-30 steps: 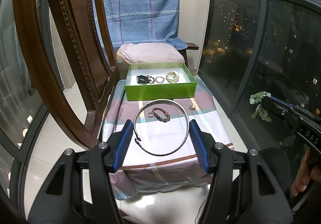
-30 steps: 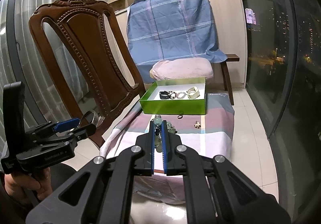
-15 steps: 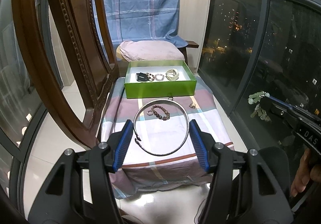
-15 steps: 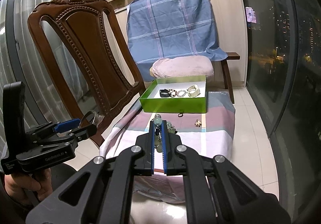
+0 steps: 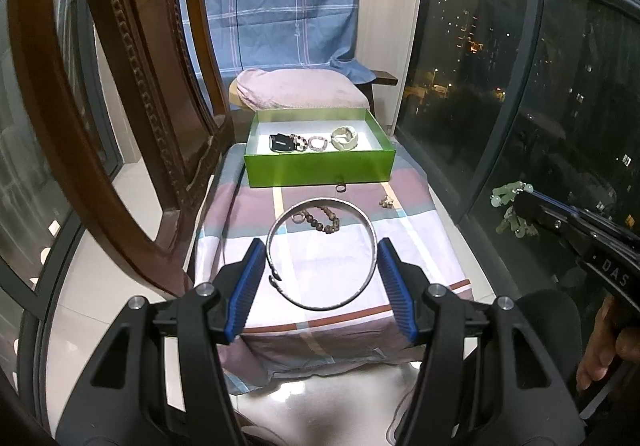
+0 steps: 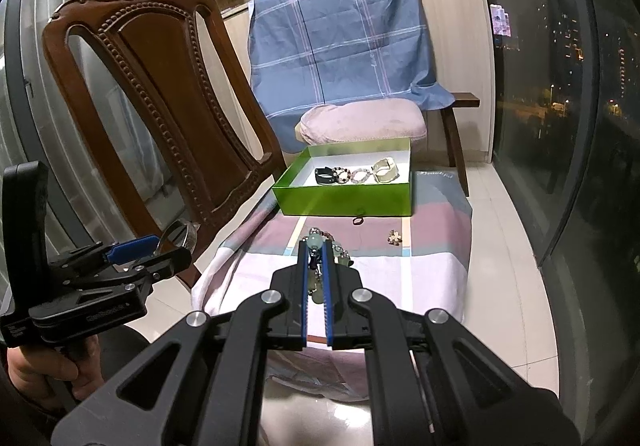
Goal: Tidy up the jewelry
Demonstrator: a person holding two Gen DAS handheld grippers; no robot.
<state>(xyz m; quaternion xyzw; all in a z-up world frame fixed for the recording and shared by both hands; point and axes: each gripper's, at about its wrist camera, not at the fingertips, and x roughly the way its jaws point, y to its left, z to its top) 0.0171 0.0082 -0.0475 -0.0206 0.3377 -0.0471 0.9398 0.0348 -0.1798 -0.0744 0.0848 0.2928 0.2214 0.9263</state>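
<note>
My left gripper [image 5: 321,250] is shut on a wide silver bangle [image 5: 324,308], which spans its blue pads above the striped cloth [image 5: 404,246]. The same bangle [image 6: 178,234] shows in the right wrist view, sticking out of the left gripper [image 6: 132,250]. My right gripper [image 6: 316,250] is shut on a string of pale green beads [image 6: 314,242], which hangs from it to the right of the cloth [image 5: 508,198]. A green box [image 5: 320,170] at the cloth's far end holds a black piece, two bead bracelets and a cream bangle [image 5: 345,137]. A brown bead bracelet [image 5: 318,220], a small ring [image 5: 341,188] and a small charm [image 5: 386,201] lie on the cloth.
A carved wooden chair [image 6: 160,94] stands close on the left. Behind the box is a bench with a pink cushion [image 6: 360,122] and a blue plaid cloth [image 6: 340,34]. Dark window glass [image 5: 520,106] runs along the right, over a pale tiled floor. A hand grips each tool.
</note>
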